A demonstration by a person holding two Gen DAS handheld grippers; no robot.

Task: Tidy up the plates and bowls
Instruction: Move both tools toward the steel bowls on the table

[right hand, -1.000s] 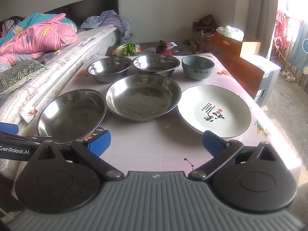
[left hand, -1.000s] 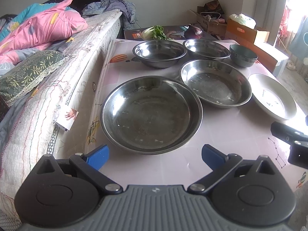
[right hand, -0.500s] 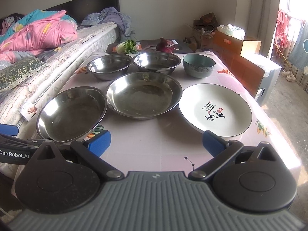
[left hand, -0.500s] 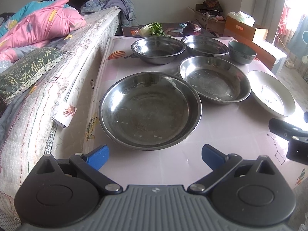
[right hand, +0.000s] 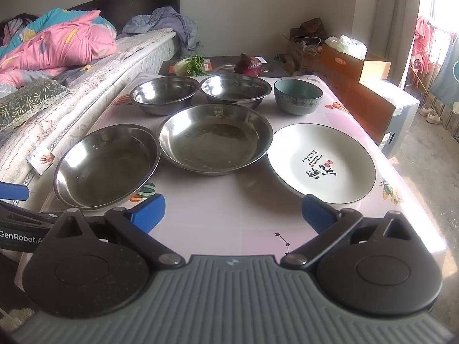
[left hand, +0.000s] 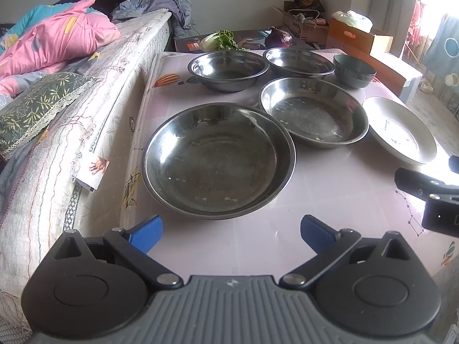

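In your left wrist view, your left tool hovers with its blue fingers spread wide and nothing between them, low over the near edge of the worktop. Just ahead of it lies the large steel plate, and behind it to the right the second steel plate; their rims are nearly touching. Further back stand two steel bowls, the left steel bowl and the right steel bowl, with the teal bowl beside them. The white plate lies at the right edge, and part of your right tool shows as a dark shape below it. The bed runs along the left side of the worktop. In your right wrist view, your right tool is also released, fingers wide apart and empty, over the near part of the worktop. The white plate, with red and black writing on it, lies just ahead of the right finger; the two steel plates lie to its left, and the three bowls stand in a row behind them.
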